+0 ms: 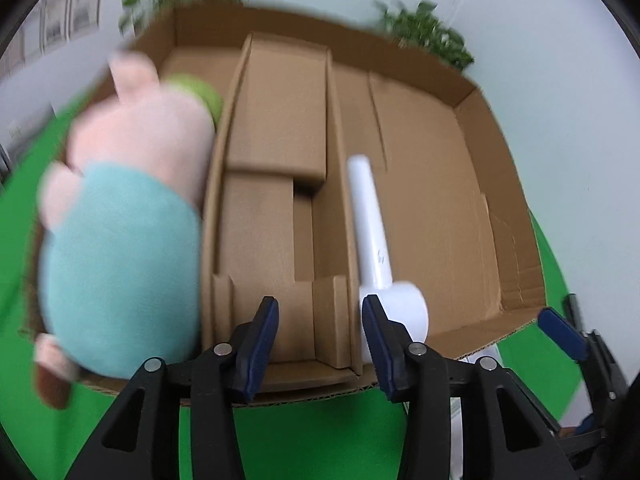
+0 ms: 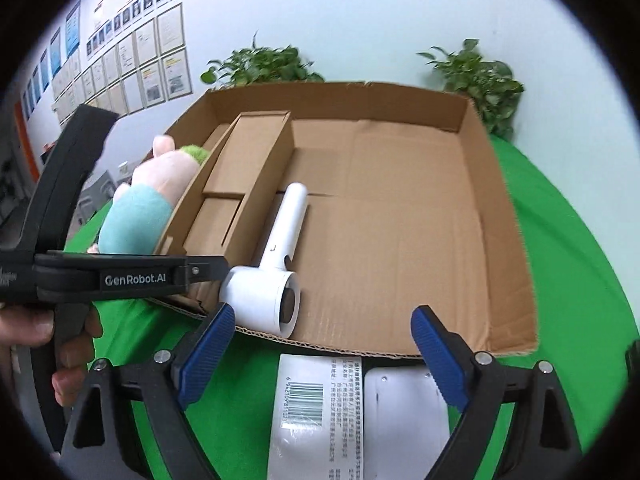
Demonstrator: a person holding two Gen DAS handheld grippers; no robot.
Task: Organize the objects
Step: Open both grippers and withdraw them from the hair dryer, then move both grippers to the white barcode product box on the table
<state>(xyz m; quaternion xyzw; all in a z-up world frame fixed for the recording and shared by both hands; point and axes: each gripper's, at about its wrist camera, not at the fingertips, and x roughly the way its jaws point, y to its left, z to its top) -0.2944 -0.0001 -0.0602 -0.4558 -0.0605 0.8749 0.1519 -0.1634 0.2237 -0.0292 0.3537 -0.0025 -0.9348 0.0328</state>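
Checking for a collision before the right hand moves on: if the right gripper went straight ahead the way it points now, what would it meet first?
Probably the white hair dryer lying in the cardboard box. Its barrel sits just beyond the near box edge, slightly left of the right gripper, whose fingers are open. Depth is unclear; the box floor could come first.

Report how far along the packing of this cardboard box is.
Done: the white hair dryer lies in the box's large section, and the plush toy sits in its left section. In hand: nothing; both the left tool and right tool stand open and empty. Left: the white packaged items on the green cloth in front of the box.
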